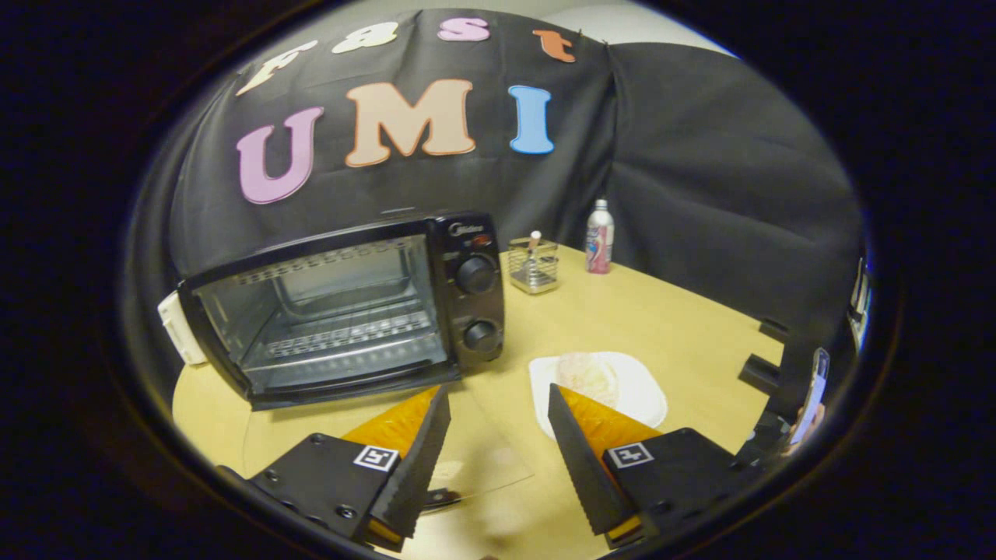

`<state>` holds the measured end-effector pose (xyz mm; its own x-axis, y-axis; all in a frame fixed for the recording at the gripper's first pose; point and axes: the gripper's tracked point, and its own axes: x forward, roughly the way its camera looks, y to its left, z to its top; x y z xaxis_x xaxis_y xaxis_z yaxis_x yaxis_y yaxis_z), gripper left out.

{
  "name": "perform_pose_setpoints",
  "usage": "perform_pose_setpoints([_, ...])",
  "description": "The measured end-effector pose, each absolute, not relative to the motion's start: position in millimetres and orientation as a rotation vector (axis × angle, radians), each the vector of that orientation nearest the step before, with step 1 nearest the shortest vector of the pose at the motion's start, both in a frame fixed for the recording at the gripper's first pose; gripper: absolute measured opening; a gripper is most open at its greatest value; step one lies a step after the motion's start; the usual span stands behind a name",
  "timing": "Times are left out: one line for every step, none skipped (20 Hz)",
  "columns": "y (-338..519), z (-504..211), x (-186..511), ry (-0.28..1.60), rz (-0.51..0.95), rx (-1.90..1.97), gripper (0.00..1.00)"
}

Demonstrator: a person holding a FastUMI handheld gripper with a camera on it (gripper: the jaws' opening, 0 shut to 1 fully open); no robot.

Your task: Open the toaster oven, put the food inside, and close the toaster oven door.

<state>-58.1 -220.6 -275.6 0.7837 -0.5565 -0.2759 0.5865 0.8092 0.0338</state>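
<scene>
The black toaster oven (350, 307) stands on the round wooden table (677, 319), beyond my left finger. Its glass door (475, 459) hangs open and lies flat toward me, with its handle (440, 498) down between my fingers. The wire rack inside is bare. The food (585, 376), a pale round piece, rests on a white plate (642, 389) to the right of the oven, just ahead of my right finger, which covers the plate's near edge. My gripper (498, 389) is open above the lowered door and holds nothing.
A wire mesh basket (534, 266) and a small bottle (599, 236) stand behind the oven's right side. A white block (180, 328) sits against the oven's left side. Black fixtures (762, 372) line the table's right edge, near a person's hand holding a phone (809, 397).
</scene>
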Motion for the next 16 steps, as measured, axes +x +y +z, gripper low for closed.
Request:
perform_pose_setpoints([-231.3, -276.7, -58.5, 0.268, -0.638, 0.116, 0.82])
perform_pose_setpoints([-240.1, -279.8, -56.5, 0.28, -0.647, 0.117, 0.82])
perform_pose_setpoints([-247.8, -283.1, -55.3, 0.292, -0.655, 0.12, 0.83])
perform_pose_setpoints([-256.1, -286.5, -54.6, 0.301, -0.663, 0.124, 0.83])
perform_pose_setpoints([-263.0, -289.1, -52.7, 0.31, -0.672, 0.128, 0.83])
perform_pose_setpoints([-270.4, -293.1, -52.1, 0.323, -0.677, 0.131, 0.83])
perform_pose_setpoints([-276.4, -297.3, -51.4, 0.339, -0.682, 0.133, 0.83])
perform_pose_setpoints([-281.8, -301.4, -49.3, 0.355, -0.687, 0.132, 0.83])
perform_pose_setpoints([-286.0, -304.6, -47.7, 0.374, -0.694, 0.128, 0.83])
perform_pose_setpoints([-291.0, -309.2, -47.6, 0.393, -0.703, 0.125, 0.83])
perform_pose_setpoints([-296.4, -313.1, -48.7, 0.412, -0.721, 0.124, 0.83])
perform_pose_setpoints([-301.7, -315.8, -50.5, 0.43, -0.738, 0.122, 0.83])
perform_pose_setpoints([-304.1, -319.6, -50.8, 0.447, -0.752, 0.12, 0.83])
perform_pose_setpoints([-307.1, -325.3, -51.6, 0.461, -0.76, 0.124, 0.83])
perform_pose_setpoints([-308.9, -328.2, -50.1, 0.469, -0.757, 0.136, 0.83])
perform_pose_setpoints([-309.0, -332.6, -48.6, 0.474, -0.751, 0.153, 0.83])
